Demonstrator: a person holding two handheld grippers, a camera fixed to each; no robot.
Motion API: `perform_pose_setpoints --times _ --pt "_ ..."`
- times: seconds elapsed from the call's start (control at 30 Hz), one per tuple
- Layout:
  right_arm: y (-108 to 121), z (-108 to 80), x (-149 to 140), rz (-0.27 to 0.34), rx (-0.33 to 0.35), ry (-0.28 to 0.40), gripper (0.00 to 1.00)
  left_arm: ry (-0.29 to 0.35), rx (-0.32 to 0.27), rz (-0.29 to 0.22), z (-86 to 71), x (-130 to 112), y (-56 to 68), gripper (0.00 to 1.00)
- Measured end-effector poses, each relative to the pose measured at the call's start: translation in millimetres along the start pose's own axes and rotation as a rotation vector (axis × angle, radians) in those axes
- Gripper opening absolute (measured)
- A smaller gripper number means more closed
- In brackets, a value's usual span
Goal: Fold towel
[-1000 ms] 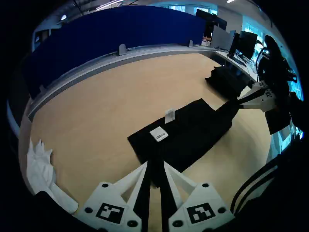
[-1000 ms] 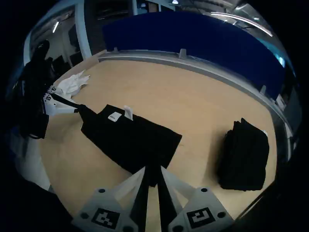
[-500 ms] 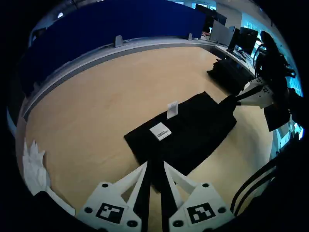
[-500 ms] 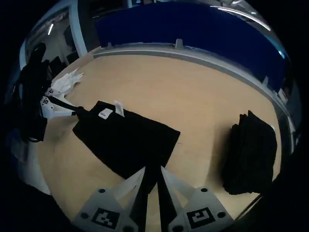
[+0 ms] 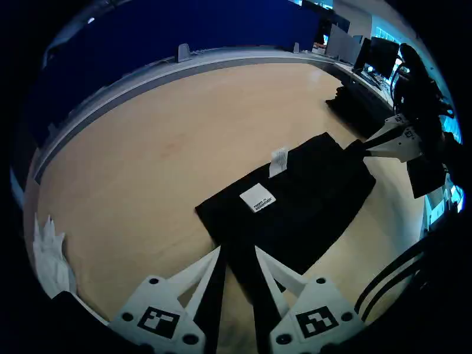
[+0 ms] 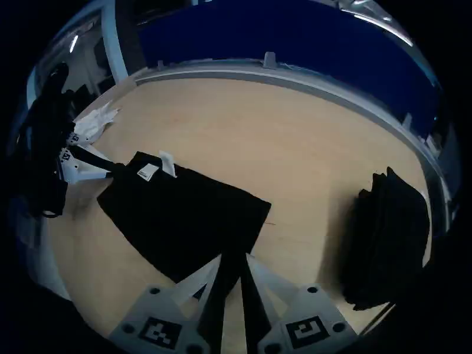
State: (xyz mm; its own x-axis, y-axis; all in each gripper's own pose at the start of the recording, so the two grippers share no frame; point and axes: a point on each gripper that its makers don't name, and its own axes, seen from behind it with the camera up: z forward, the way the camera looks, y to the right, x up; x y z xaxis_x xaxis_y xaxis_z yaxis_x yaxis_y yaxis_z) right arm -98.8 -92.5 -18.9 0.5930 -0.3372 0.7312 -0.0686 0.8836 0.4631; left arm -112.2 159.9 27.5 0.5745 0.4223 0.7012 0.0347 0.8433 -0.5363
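Towel (image 5: 295, 200), black with two white tags (image 5: 257, 197) on its upper face, lies flat on the pale wooden table (image 5: 165, 135), held at both ends. The left hand-held gripper (image 5: 239, 274) is clenched on the end nearest its own camera, with dark cloth pinched between its fingers. The right hand-held gripper (image 6: 230, 274) is clamped on the opposite end in the same way. With both ends held and the cloth still flat, this looks like the start of a fold. The next move probably calls for lifting both ends together, keeping the cloth taut between them, and laying one edge squarely on the other so the corners meet. A slack middle or one hand leading would likely leave the edges skewed. A stack of dark folded cloths (image 6: 389, 230) sits well apart on the right gripper's side, and a crumpled white cloth (image 5: 50, 259) lies off on the left gripper's side. Neither touches the towel. Bare wood runs beyond it to the blue partition (image 5: 165, 29), so nothing seems to bar the fold.
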Motion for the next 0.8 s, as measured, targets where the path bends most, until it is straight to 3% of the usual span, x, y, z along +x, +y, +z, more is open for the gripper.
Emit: perform_pose_setpoints --times 0.27,0.7,0.8 --pt "4 11.7 0 -0.017 -0.03 -0.002 0.21 -0.003 0.023 0.017 5.6 1 -5.6 0.34" --pt "23 17.0 12 -0.055 -0.1 0.024 0.64 0.01 0.073 0.024 12.5 12 -23.7 0.52" --pt "28 18.3 15 -0.074 -0.12 0.03 0.69 0.013 0.087 0.021 12.4 14 -28.2 0.58"
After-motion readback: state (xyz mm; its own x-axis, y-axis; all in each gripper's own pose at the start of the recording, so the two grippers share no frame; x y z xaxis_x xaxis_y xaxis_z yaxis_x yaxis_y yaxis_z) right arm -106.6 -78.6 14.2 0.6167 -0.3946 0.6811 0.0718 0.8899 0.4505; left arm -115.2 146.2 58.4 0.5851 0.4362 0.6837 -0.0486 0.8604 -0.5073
